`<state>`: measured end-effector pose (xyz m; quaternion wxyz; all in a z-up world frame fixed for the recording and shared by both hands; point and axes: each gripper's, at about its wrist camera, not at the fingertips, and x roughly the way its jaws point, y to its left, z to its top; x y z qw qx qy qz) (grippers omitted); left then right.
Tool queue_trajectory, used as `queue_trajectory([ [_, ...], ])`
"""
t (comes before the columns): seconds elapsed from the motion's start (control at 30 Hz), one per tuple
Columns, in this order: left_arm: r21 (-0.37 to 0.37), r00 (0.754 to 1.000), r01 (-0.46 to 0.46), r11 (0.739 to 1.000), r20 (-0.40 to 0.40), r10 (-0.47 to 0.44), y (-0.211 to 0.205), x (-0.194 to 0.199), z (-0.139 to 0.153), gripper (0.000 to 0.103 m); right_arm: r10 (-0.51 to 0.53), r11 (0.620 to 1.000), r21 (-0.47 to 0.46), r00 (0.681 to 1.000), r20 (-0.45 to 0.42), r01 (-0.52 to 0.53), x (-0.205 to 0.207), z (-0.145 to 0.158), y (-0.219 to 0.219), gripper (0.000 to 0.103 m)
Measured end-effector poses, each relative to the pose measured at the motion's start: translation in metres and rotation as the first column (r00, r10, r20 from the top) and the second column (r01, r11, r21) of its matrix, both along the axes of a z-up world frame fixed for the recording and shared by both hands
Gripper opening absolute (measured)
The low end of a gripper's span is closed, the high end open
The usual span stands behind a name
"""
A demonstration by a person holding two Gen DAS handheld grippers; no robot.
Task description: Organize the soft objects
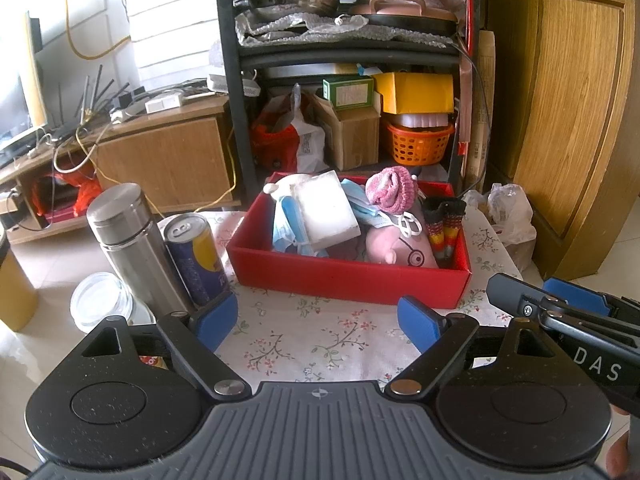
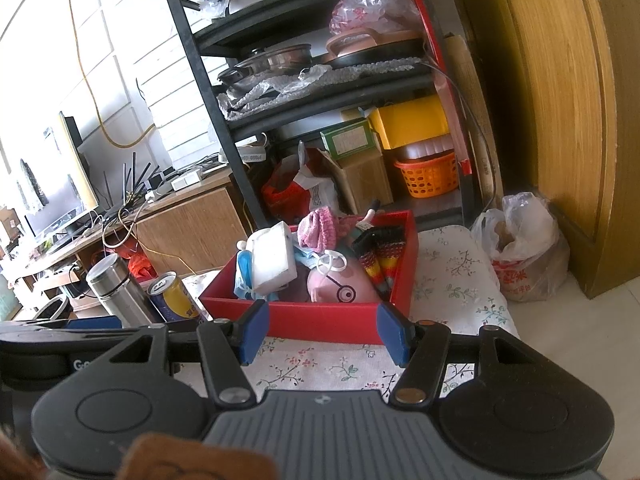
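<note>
Sorting looks near done or paused: soft goods sit piled in the red box (image 1: 348, 280) on the surface (image 1: 320, 340), which wears a floral cloth. Left tongs (image 1: 316, 320) wide, empty, hanging short of the box's near wall; right tongs (image 2: 320, 332) likewise wide and empty. Next move, by judgement: find any soft item left outside, none visible here. Behind: black shelving rack (image 1: 232, 80), wooden cabinet (image 1: 560, 100). In the box: white sponge (image 1: 328, 208), pink pig plush (image 1: 400, 246), pink knitted piece (image 1: 392, 190), blue masks (image 1: 286, 232). Beside the box: steel flask (image 1: 128, 240), drink can (image 1: 196, 256).
</note>
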<state>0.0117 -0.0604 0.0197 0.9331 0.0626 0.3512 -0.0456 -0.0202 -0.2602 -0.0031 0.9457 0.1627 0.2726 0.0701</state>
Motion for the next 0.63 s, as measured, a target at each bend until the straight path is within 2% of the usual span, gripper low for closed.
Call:
queue_trajectory([
  [0.23,0.003,1.0,-0.003,1.0,-0.003,0.003,-0.0005,0.0006,-0.0015,0.085,0.003,1.0,-0.001,1.0,-0.005,-0.003,-0.0003,-0.0024,0.0002,0.031],
  [0.63,0.03,0.999,0.008,1.0,0.039,-0.009,-0.0043,-0.0022,-0.0011,0.087,0.001,1.0,-0.001,1.0,-0.005,-0.001,0.0006,-0.0013,0.0002,0.031],
])
